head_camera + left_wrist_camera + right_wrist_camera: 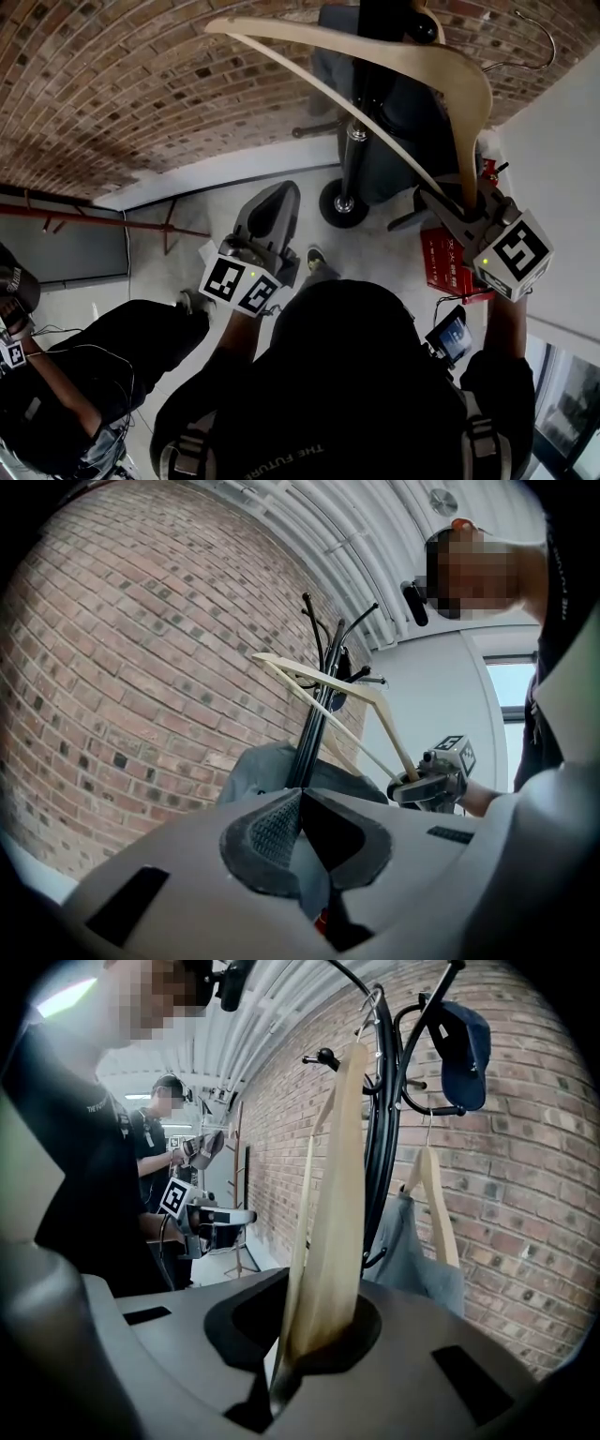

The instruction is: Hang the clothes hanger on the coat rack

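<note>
The left gripper (302,829) sits low and near the body, fingers pressed together on nothing. I judge it is simply kept out of the way, since this job needs one hand.

To the right, the right gripper (314,1335) has its fingers clamped on the tip of one arm of the wooden hanger (337,1194). That end grip stands the hanger nearly upright, so its length serves as reach and the far end stays free.

Up there the metal hook (553,45) rides close beside the black coat rack (384,1129). It seems not yet caught on a peg, though I cannot tell if it touches.

A grey garment (412,1260) already hangs lower on the rack and a blue cap (464,1044) on an upper peg, so an unoccupied peg is probably the aim.
</note>
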